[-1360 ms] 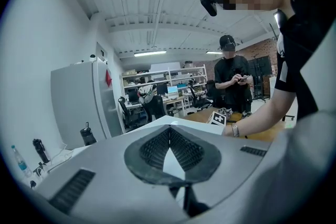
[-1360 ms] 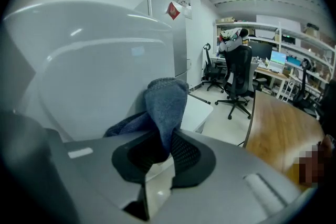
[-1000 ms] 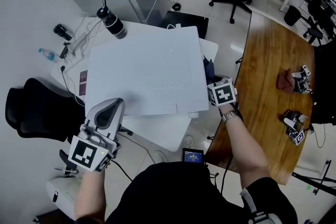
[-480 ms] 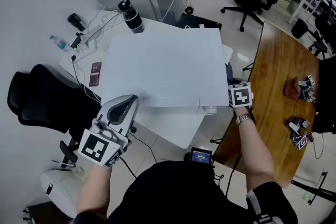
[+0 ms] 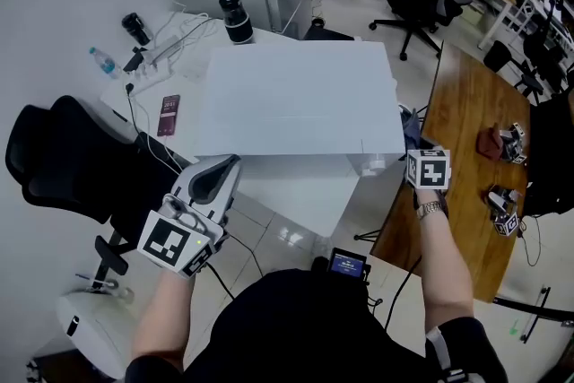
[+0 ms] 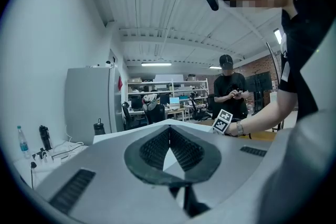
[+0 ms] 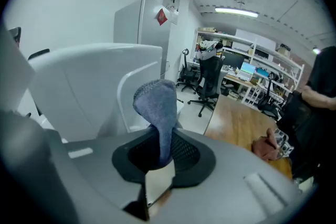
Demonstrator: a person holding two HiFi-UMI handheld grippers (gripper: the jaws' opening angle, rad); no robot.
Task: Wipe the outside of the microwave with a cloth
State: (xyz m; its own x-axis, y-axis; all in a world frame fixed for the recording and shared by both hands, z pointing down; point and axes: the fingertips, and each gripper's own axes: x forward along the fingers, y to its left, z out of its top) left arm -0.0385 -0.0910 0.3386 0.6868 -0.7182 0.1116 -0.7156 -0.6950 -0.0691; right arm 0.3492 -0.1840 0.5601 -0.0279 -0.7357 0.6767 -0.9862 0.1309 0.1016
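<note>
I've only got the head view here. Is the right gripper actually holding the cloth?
Observer: Yes. The right gripper has its jaws clamped on the blue-grey cloth, which sticks up past them.
Operator: And the left one?
Observer: The left gripper is shut, with nothing between its jaws.
Operator: Is the cloth on the microwave?
Observer: Its tip stands right in front of the microwave, by the white side; I can't tell whether it touches.

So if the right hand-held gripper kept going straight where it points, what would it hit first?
Most likely the microwave: the right hand-held gripper, shut on a cloth, aims at its white side close ahead. Depth is unclear, so it might slip past the edge.
</note>
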